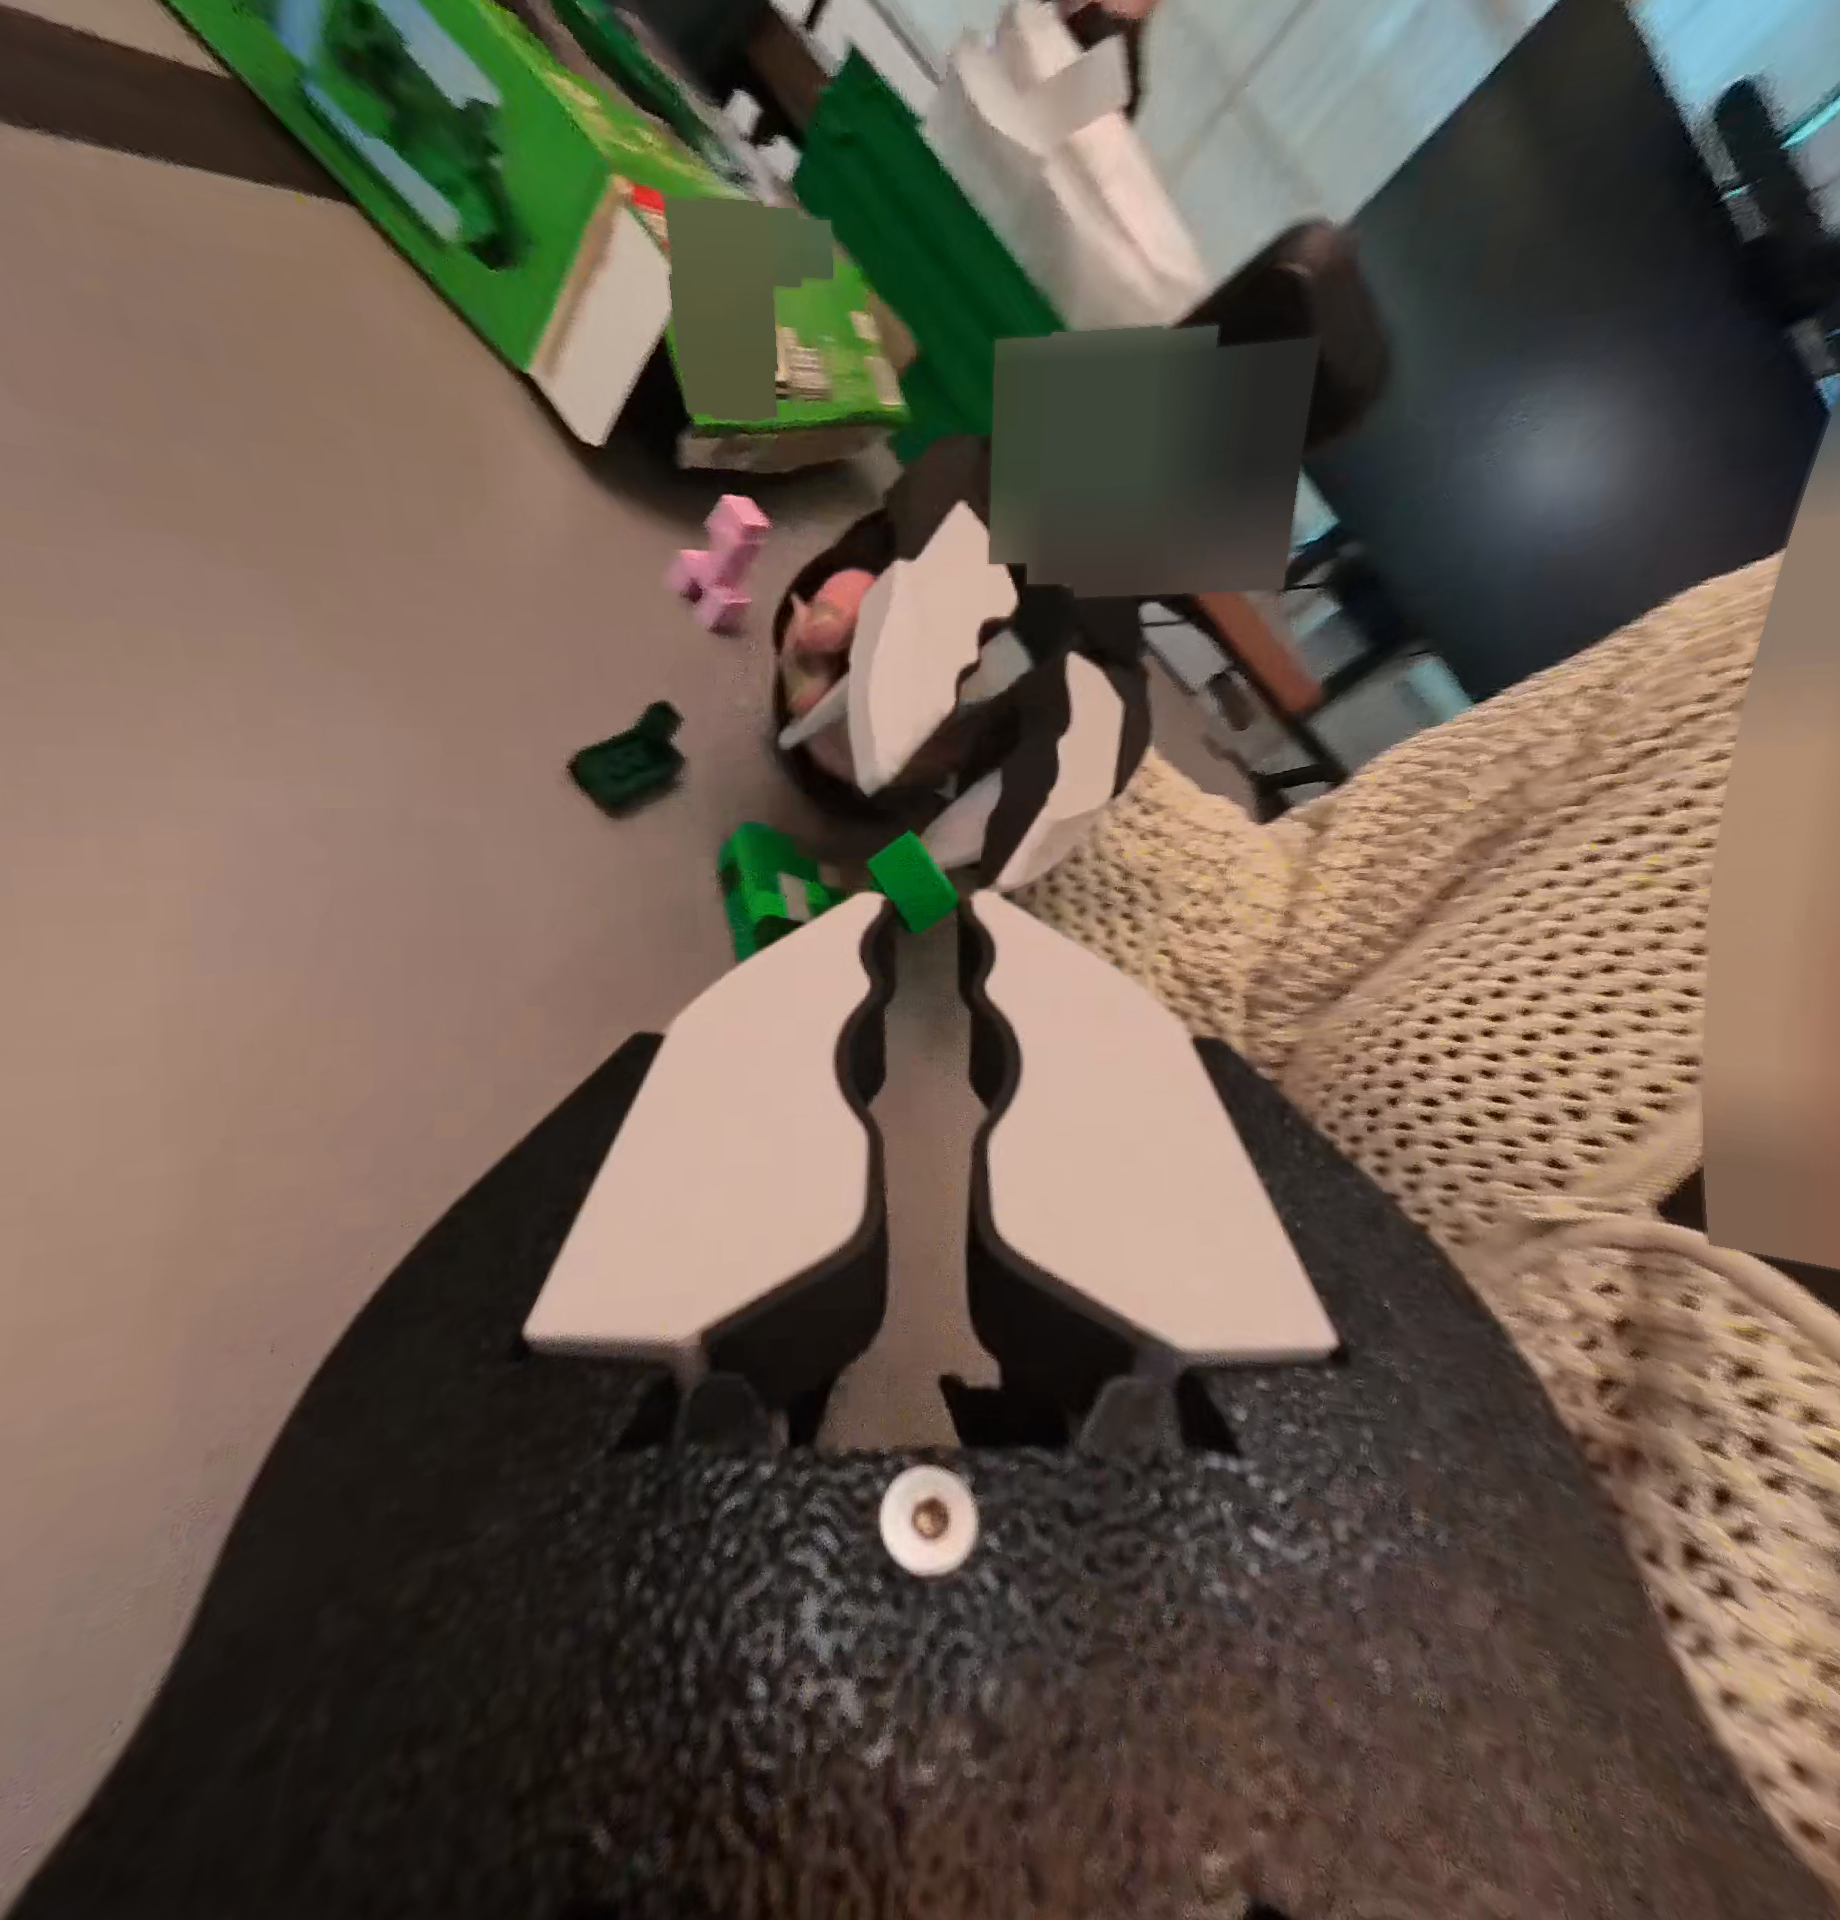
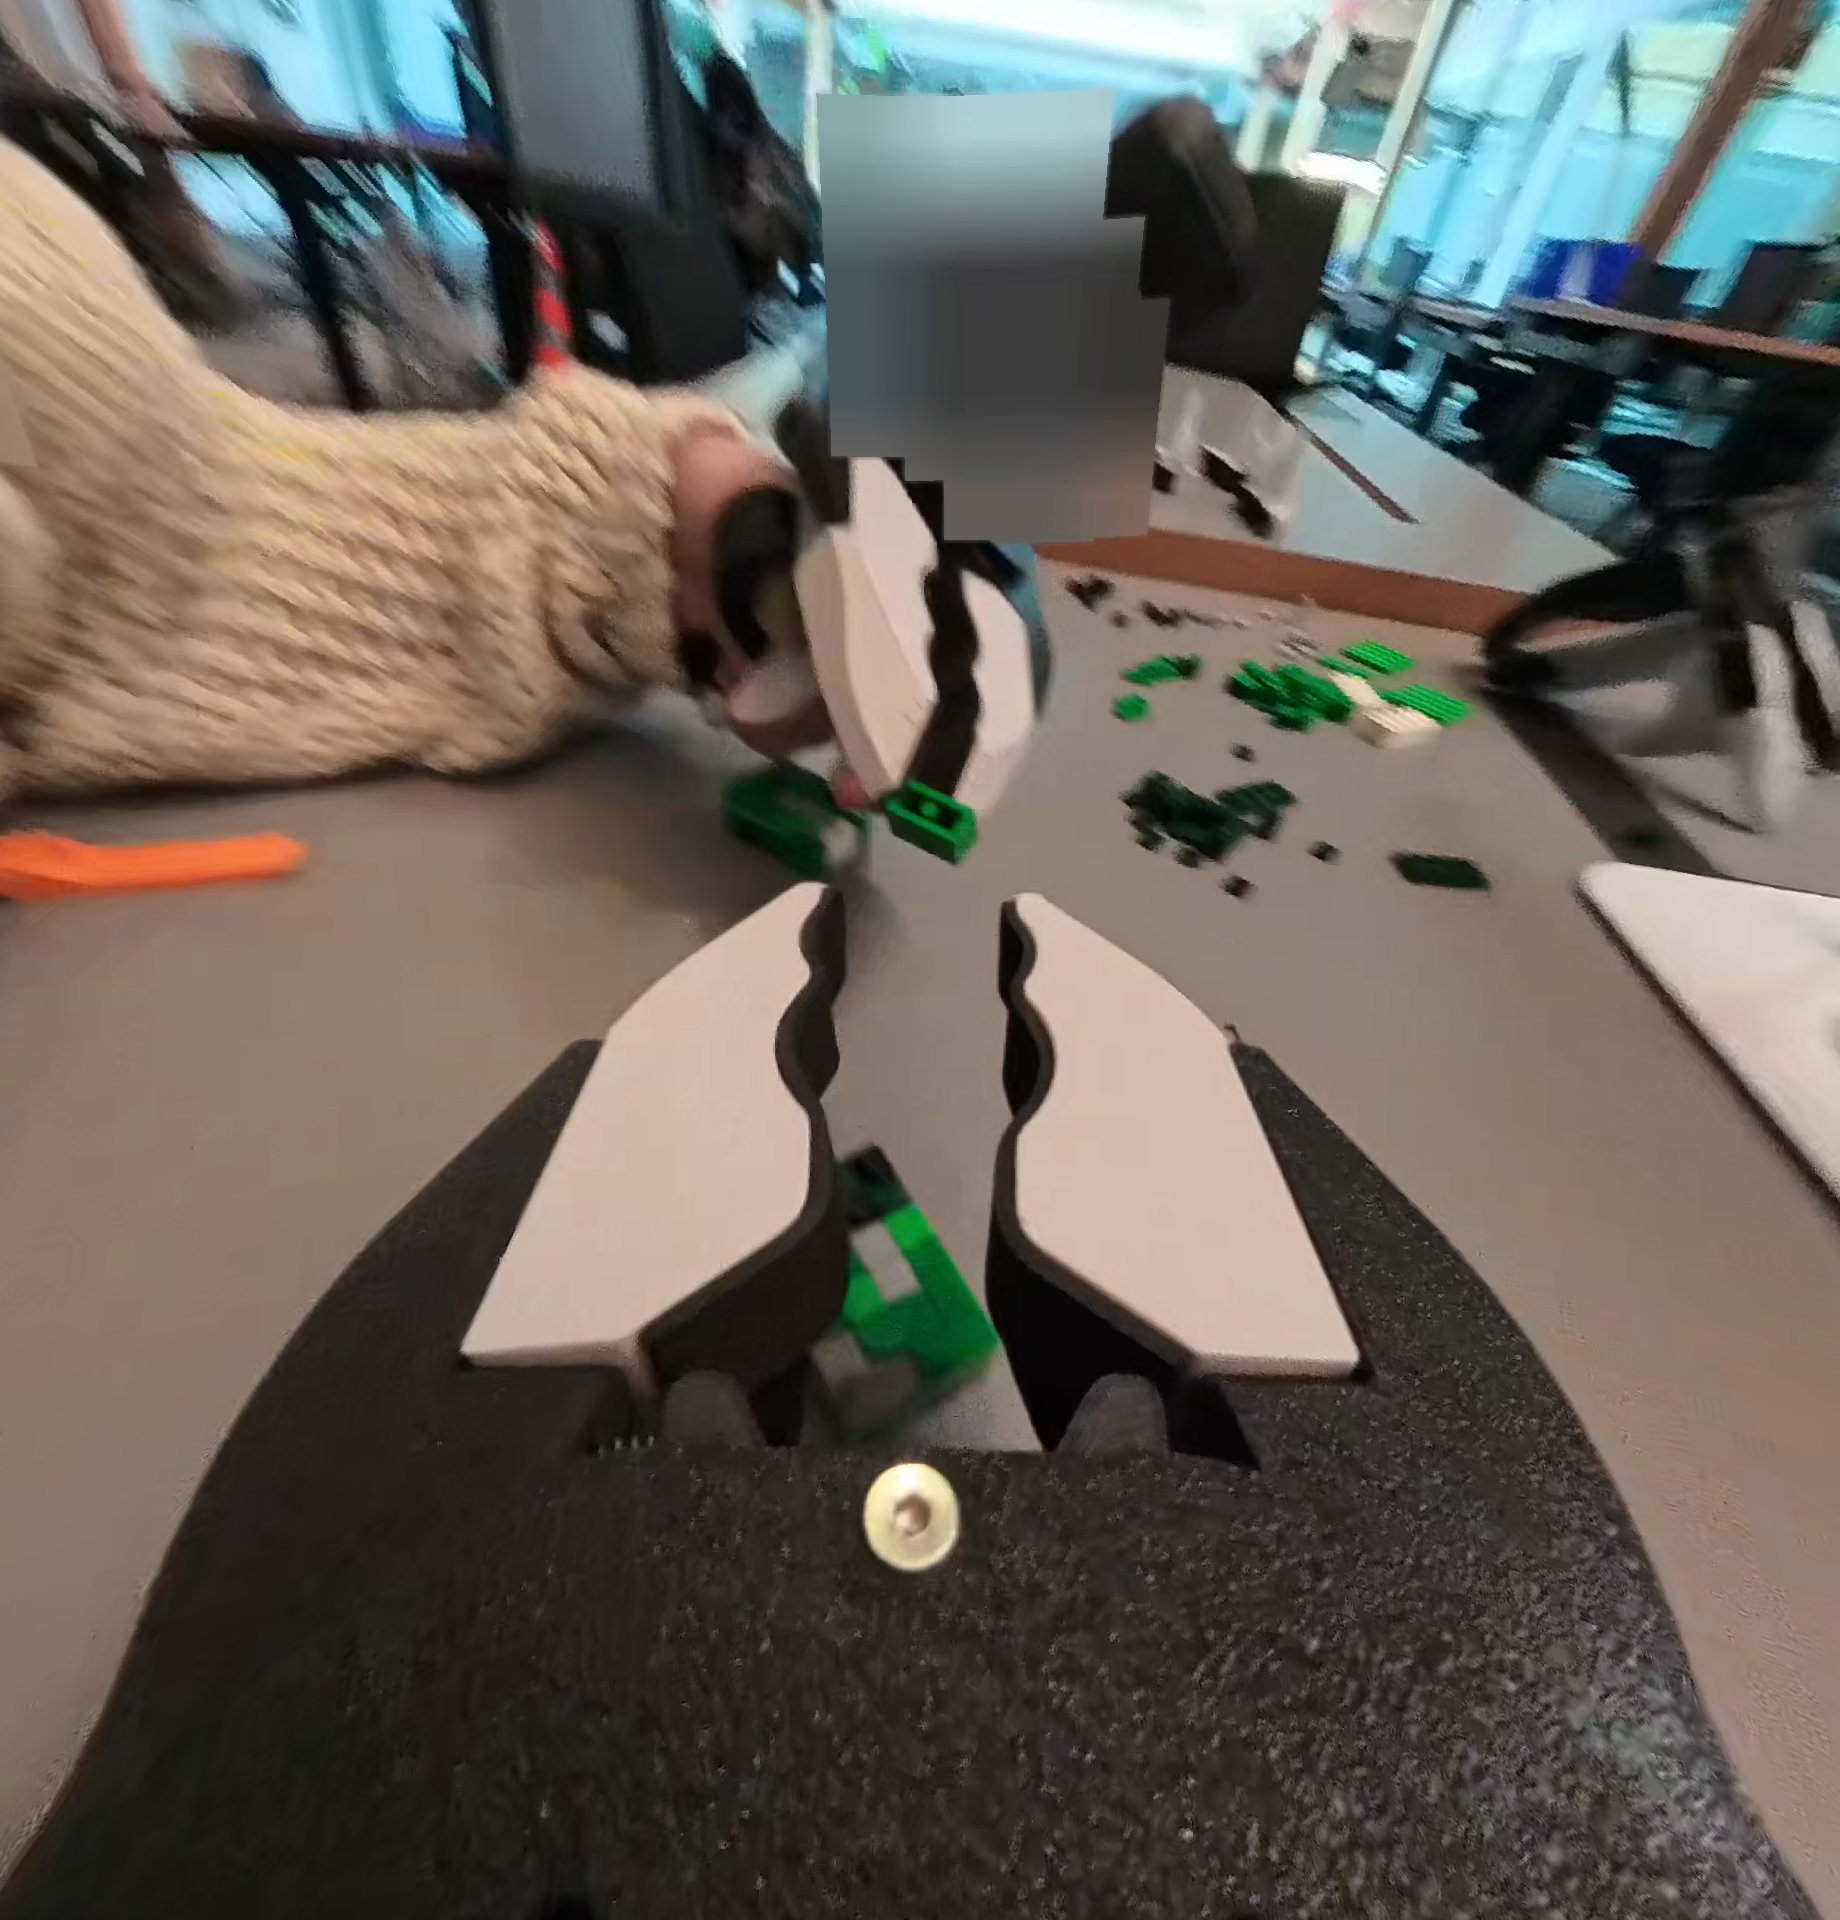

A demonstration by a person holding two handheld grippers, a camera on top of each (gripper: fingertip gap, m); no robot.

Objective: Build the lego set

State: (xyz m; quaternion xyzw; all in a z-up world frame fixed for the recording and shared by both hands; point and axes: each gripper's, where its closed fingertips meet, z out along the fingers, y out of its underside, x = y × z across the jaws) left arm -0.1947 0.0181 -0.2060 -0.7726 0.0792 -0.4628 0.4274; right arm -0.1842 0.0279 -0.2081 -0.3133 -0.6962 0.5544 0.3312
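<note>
- Left wrist view: our left tongs (image 1: 921, 914) are nearly closed, pinching a small green brick (image 1: 911, 881) at their very tips, centre of frame. Such a shallow hold can let the brick swivel, so we should keep the squeeze steady.
- Just left of the brick, a green build (image 1: 765, 894) sits on the worktop (image 1: 272, 727). We judge it to be the brick's target. A dark green plate (image 1: 625, 769) and a pink figure (image 1: 718, 561) lie further up and left, and the green box (image 1: 459, 197) is at upper left.
- The right tongs (image 1: 957, 686) show above centre, close to the brick.
- Right wrist view: our right tongs (image 2: 921, 914) stand open and hold nothing. A green piece (image 2: 905, 1299) lies on the worktop beneath them, low in frame, ungrasped.
- Above centre, the left tongs (image 2: 921, 769) carry the brick (image 2: 931, 821) just right of the build (image 2: 786, 821). We cannot tell whether they touch.
- We should line the studs up squarely before pressing, and steady the build with the free tongs.
- Loose green parts (image 2: 1300, 691) scatter at the right; an orange tool (image 2: 137, 862) lies at the left.
</note>
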